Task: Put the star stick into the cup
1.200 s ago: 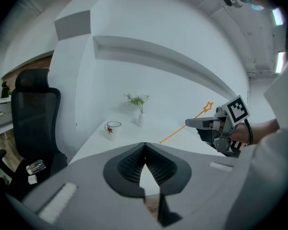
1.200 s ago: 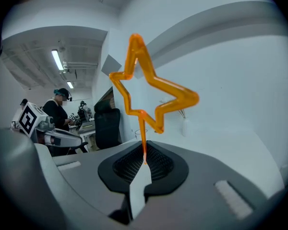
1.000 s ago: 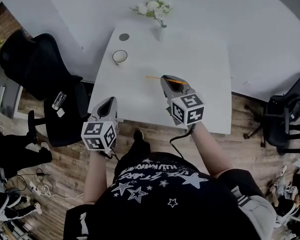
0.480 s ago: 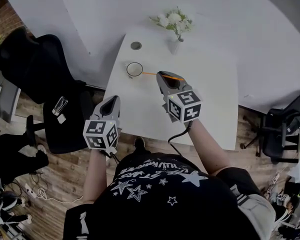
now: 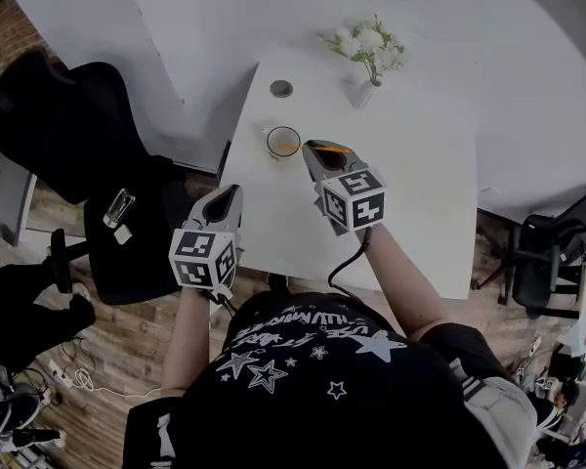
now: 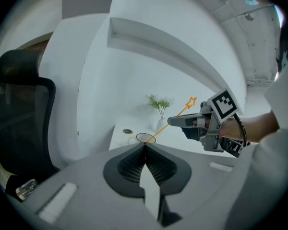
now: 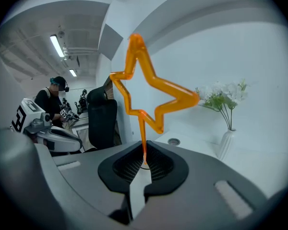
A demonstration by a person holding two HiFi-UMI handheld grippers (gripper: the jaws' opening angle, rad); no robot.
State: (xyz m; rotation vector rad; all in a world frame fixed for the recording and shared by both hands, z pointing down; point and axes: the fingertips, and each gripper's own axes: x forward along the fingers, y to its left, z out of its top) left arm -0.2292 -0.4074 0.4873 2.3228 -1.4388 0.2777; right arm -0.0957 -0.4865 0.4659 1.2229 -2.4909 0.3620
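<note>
A thin orange star stick (image 7: 149,92) stands up between the pads of my right gripper (image 5: 315,149), which is shut on its shaft. The star end (image 6: 191,101) points up and away from the cup. The stick slants down to the small round cup (image 5: 283,143) at the table's far left, and its lower end (image 6: 151,138) sits at the cup's mouth. My left gripper (image 5: 230,197) hovers at the table's near left edge, short of the cup (image 6: 145,137), shut with nothing in it.
On the white table (image 5: 410,193) a white vase of flowers (image 5: 368,81) stands behind the cup, beside a round grey disc (image 5: 281,88). A black office chair (image 5: 68,125) stands left of the table, another (image 5: 547,252) at the right. A person (image 7: 53,95) stands far off.
My right gripper has carried the stick leftward to the cup, so the stick's low end now meets the cup's mouth. The left gripper has stayed at the near edge.
</note>
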